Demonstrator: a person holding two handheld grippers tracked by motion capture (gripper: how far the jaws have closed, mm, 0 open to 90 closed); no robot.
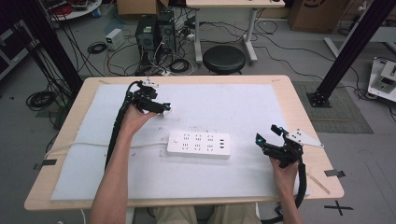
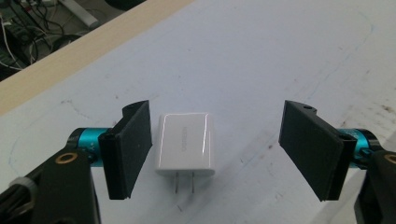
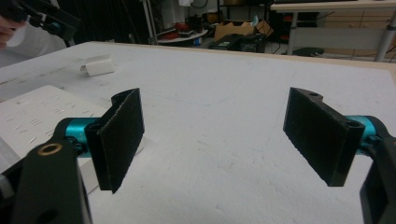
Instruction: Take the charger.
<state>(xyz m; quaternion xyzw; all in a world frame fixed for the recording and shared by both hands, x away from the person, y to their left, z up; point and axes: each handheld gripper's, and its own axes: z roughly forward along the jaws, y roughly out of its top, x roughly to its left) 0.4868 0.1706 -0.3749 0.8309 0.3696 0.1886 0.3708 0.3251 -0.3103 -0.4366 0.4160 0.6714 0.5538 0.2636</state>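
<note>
A small white plug adapter (image 2: 185, 142) lies flat on the white mat between the jaws of my left gripper (image 2: 219, 149), prongs toward the camera. It sits close against the left pad (image 2: 133, 149), while the right pad (image 2: 313, 147) stands well away, so the gripper is open around it. From above, the left gripper (image 1: 161, 109) is at the far left of the mat with the adapter (image 1: 166, 110) at its tips. A white power strip (image 1: 199, 144) lies in the middle. My right gripper (image 1: 267, 134) is open to the right of the strip, its jaws (image 3: 224, 135) holding nothing.
The white mat (image 1: 233, 102) covers most of the wooden table (image 1: 299, 116). The strip's white cord (image 1: 93, 144) runs off to the left edge. In the right gripper view the adapter (image 3: 98, 65) and the power strip (image 3: 32, 114) lie to the left. A black stool (image 1: 224, 58) stands beyond the far edge.
</note>
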